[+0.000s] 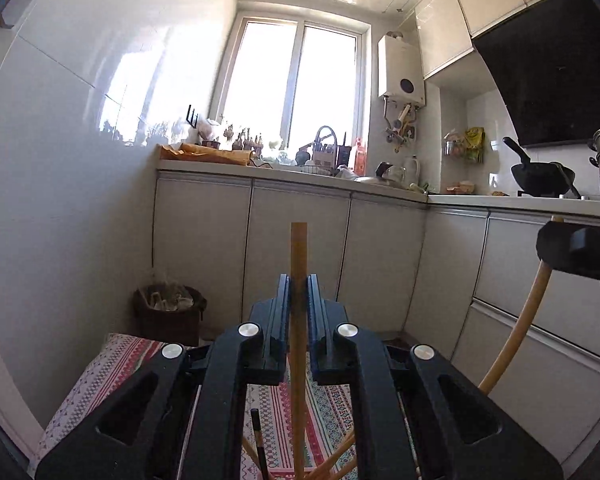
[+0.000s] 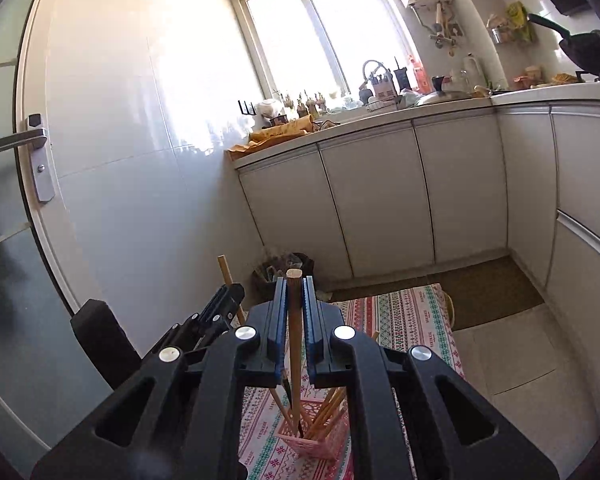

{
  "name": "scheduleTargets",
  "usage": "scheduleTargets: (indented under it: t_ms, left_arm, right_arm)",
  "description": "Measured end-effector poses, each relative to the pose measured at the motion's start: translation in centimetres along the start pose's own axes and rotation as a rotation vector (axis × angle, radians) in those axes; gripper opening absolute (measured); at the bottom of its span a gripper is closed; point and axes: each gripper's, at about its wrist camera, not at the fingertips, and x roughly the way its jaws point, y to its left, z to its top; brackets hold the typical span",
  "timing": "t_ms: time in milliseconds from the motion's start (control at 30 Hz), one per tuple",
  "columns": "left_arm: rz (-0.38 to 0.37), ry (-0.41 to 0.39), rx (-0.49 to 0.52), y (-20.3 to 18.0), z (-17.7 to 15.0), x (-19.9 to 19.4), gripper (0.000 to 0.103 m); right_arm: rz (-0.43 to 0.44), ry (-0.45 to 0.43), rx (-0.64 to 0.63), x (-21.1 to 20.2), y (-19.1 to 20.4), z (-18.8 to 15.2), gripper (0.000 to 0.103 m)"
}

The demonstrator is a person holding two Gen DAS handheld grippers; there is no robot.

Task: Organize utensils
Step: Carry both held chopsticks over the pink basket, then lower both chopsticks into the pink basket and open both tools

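In the left wrist view, my left gripper (image 1: pixel 299 280) is shut on a straight wooden stick (image 1: pixel 299 248) that stands upright and pokes above the jaws. At the right edge my right gripper (image 1: pixel 556 248) grips a curved wooden handle (image 1: pixel 516 332). In the right wrist view, my right gripper (image 2: pixel 295 284) is shut on that round-ended wooden handle (image 2: pixel 295 320), which hangs down toward a pink basket (image 2: pixel 316 436) holding several chopsticks. The left gripper (image 2: pixel 232 292) sits to its left with its stick (image 2: pixel 225 272) poking up.
The basket stands on a table with a patterned cloth (image 2: pixel 404 320). Beyond it are a brown waste bin (image 2: pixel 284 272), white cabinets (image 2: pixel 376 200) under a cluttered counter, a brown floor mat (image 2: pixel 480 288) and a door handle (image 2: pixel 18 142) at the left.
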Motion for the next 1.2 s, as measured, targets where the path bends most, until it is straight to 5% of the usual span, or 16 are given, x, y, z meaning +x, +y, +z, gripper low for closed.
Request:
scheduleTargets:
  t_ms: [100, 433, 733, 833, 900, 1200]
  left_arm:
    - [0.014, -0.013, -0.033, 1.3, -0.5, -0.5, 0.04]
    - [0.064, -0.033, -0.027, 3.6, 1.2, -4.0, 0.046]
    - [0.134, 0.049, -0.018, 5.2, 0.7, -3.6, 0.049]
    - [0.153, 0.087, -0.014, 5.6, 0.4, -3.3, 0.055]
    - [0.158, 0.105, -0.02, 5.8, 0.3, -3.3, 0.06]
    - [0.171, 0.118, 0.013, 4.9, 1.5, -5.0, 0.073]
  right_arm:
    - [-0.006, 0.013, 0.001, 1.2, -0.5, -0.6, 0.008]
    - [-0.012, 0.03, -0.012, 3.3, 0.5, -1.6, 0.008]
    - [-0.071, 0.116, -0.053, 6.7, 1.5, -3.7, 0.01]
    - [-0.076, 0.106, -0.039, 6.0, 1.3, -3.6, 0.017]
    - [-0.09, 0.092, -0.037, 5.3, 1.3, -3.4, 0.035]
    - [-0.124, 0.084, -0.021, 2.8, 1.5, -3.7, 0.048]
